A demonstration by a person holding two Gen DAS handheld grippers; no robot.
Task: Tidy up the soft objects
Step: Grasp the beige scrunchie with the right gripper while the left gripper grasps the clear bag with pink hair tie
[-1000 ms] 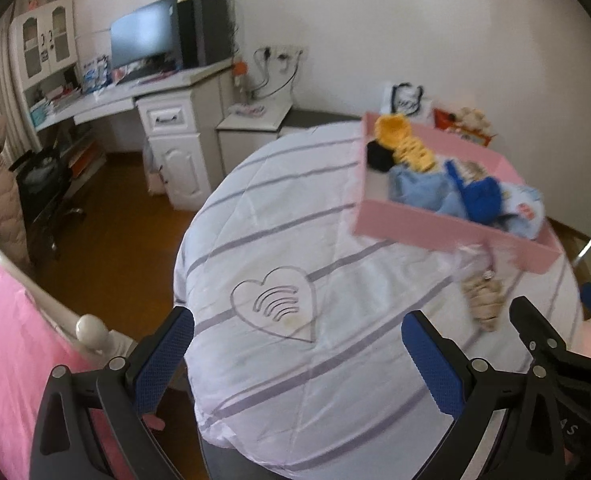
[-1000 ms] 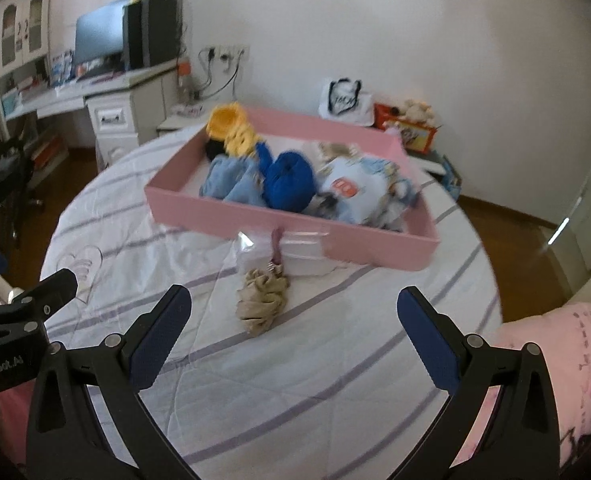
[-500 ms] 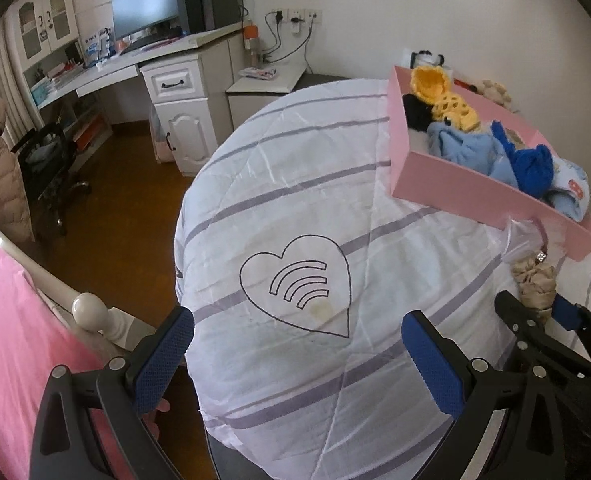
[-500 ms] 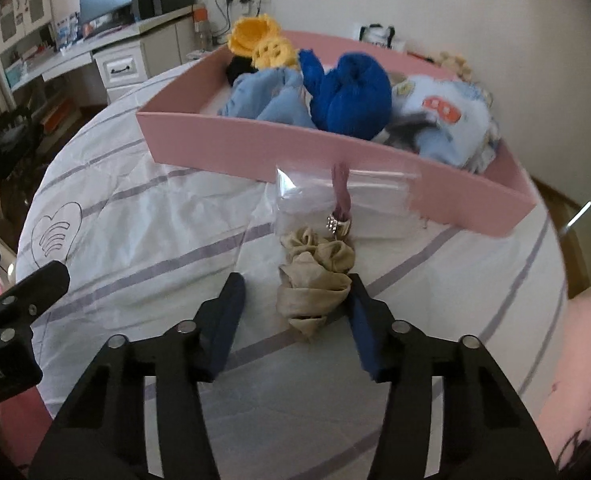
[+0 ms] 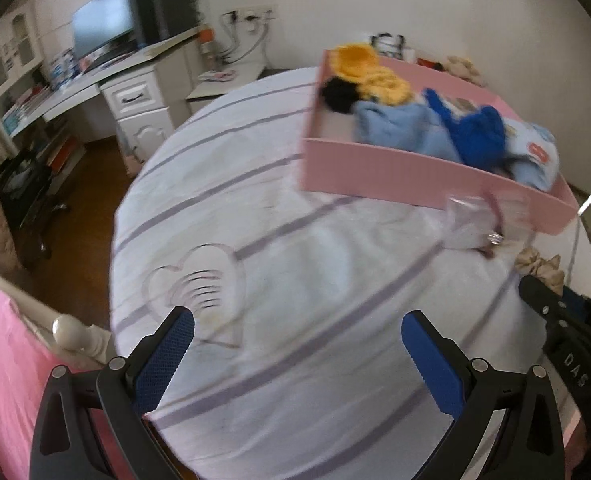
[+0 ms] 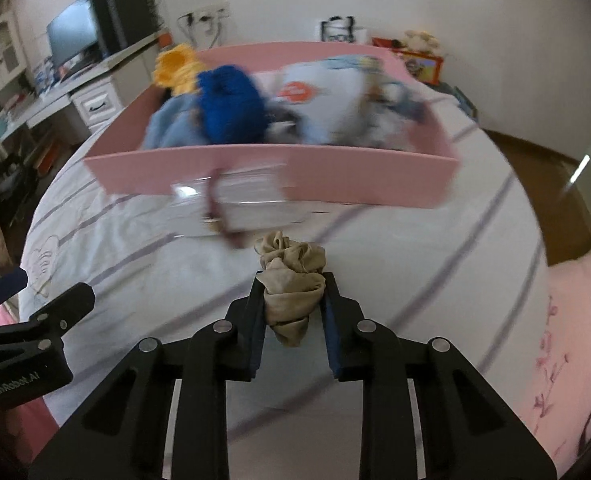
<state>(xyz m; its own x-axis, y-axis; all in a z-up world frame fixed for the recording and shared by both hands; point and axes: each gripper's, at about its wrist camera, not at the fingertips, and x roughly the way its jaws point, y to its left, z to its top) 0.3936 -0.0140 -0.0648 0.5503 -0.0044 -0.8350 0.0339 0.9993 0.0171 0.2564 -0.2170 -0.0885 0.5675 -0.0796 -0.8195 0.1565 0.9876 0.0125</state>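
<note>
A beige scrunched cloth lies on the striped white bedspread. My right gripper has its jaws closing on this cloth, both blue pads pressing its sides. In the left wrist view the same beige cloth shows at the far right, with the right gripper on it. My left gripper hangs open over the bedspread near a heart print, nothing between its fingers. A pink tray behind holds blue, yellow and pale soft items.
A clear plastic bag with a dark red strap lies against the pink tray's front wall. A white desk with a monitor stands at the back left. Pink bedding lies to the right; wooden floor lies beyond the bed.
The right gripper came down and forward to the beige cloth and closed from wide open onto it. The left gripper moved lower over the bedspread and stayed open.
</note>
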